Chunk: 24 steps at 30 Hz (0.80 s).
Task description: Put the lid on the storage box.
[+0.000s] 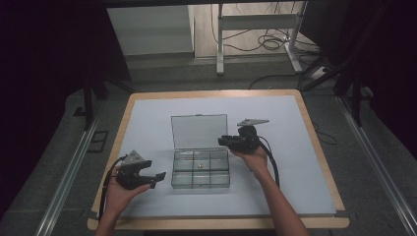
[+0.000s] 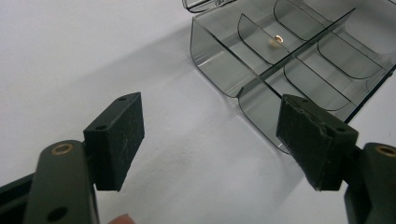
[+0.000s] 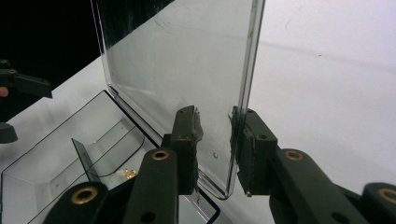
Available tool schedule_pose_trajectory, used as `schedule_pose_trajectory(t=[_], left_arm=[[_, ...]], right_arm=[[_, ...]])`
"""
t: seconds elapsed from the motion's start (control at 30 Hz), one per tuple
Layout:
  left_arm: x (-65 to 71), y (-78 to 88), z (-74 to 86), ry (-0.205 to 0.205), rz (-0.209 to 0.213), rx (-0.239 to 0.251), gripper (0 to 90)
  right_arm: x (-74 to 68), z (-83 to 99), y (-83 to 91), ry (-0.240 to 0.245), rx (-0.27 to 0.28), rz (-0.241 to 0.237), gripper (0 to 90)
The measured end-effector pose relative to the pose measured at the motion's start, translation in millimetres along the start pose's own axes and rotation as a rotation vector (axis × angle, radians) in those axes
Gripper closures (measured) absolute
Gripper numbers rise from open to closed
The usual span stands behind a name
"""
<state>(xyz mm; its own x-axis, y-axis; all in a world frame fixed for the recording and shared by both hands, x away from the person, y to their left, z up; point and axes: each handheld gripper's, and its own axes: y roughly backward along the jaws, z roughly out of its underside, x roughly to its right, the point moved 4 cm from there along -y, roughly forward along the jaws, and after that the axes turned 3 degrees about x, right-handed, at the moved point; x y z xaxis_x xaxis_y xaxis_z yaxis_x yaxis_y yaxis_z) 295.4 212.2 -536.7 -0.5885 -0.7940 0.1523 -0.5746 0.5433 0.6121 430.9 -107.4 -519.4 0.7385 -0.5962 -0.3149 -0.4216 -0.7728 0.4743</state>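
Observation:
A clear plastic compartment box point(image 1: 200, 186) sits mid-table with its lid point(image 1: 199, 130) standing upright. A small gold-coloured piece point(image 1: 200, 166) lies in a middle compartment; it also shows in the left gripper view point(image 2: 276, 41). My right gripper point(image 1: 223, 141) is at the lid's right edge. In the right gripper view its jaws point(image 3: 217, 121) straddle the bottom corner of the lid point(image 3: 177, 60): one pad is against the edge, and a gap remains at the other. My left gripper point(image 1: 153, 171) rests open just left of the box, with nothing between its jaws point(image 2: 210, 121).
The box stands on a white sheet point(image 1: 147, 123) that covers a wooden-edged table point(image 1: 216, 223). Beyond the far edge are a desk frame point(image 1: 220, 49) and cables point(image 1: 268, 42) on the floor. The room to both sides is dark.

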Motion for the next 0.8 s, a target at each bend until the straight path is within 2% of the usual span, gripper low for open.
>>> schedule_pose_trajectory(t=[0.8], left_arm=[[0.8,-0.4,-0.4,-0.007,0.003,0.0,23.9]], right_arm=[[-3.6,0.0,3.4,0.038,0.013,0.002,70.0]])
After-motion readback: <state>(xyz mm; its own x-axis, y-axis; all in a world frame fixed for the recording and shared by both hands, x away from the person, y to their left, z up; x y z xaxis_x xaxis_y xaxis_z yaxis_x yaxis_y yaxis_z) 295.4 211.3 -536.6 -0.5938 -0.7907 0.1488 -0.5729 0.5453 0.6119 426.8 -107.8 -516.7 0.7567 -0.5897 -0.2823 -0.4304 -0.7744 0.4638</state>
